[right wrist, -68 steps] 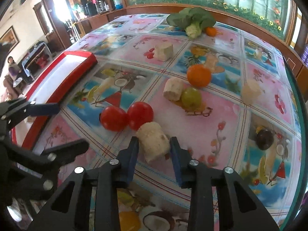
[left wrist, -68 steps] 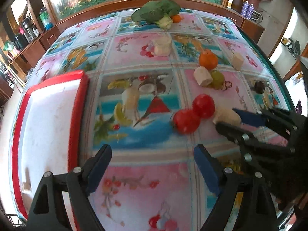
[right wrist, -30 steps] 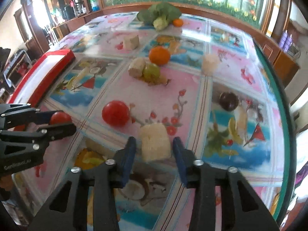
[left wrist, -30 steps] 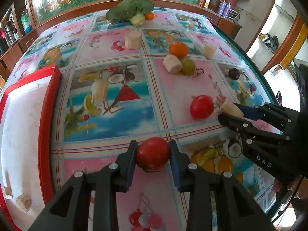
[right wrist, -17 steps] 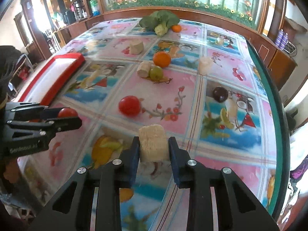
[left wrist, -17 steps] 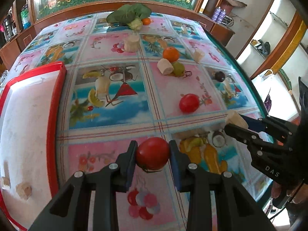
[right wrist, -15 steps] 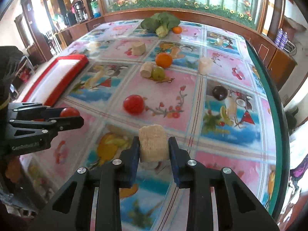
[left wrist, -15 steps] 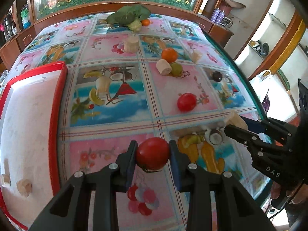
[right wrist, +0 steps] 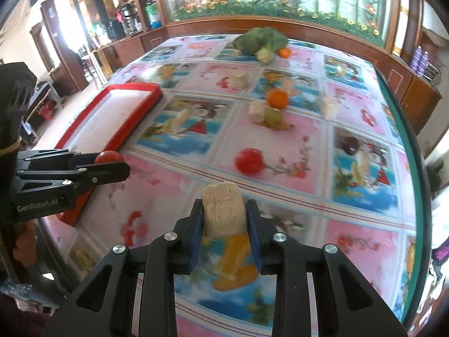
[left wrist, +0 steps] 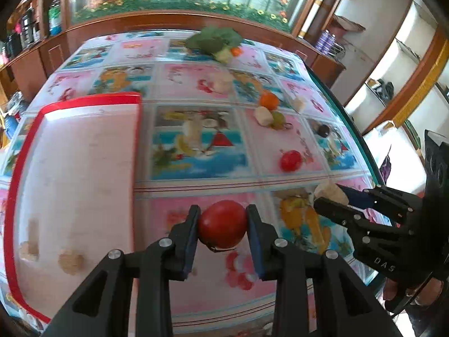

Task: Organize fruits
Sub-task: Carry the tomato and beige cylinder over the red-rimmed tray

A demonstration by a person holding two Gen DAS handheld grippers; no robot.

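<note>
Left wrist view: we are holding a red tomato (left wrist: 223, 223) between the left gripper (left wrist: 223, 226) jaws above the table (left wrist: 196, 286), right jaws gripping a pale fibrous chunk (right wrist: 223, 210); loosening early risks it rolling away beside the red tray (left wrist: 75, 168).

Bright daylight enters from windows (right wrist: 56, 39) at the left, blown out white. The glossy tabletop (left wrist: 196, 151) carries pale glare and looks motion-blurred. Fisheye distortion bends the edges, and the corners are dark.

glossy smooth tomato (left wrist: 222, 223), rough fibrous chunk (right wrist: 223, 214), glossy printed tablecloth (left wrist: 196, 151)
</note>
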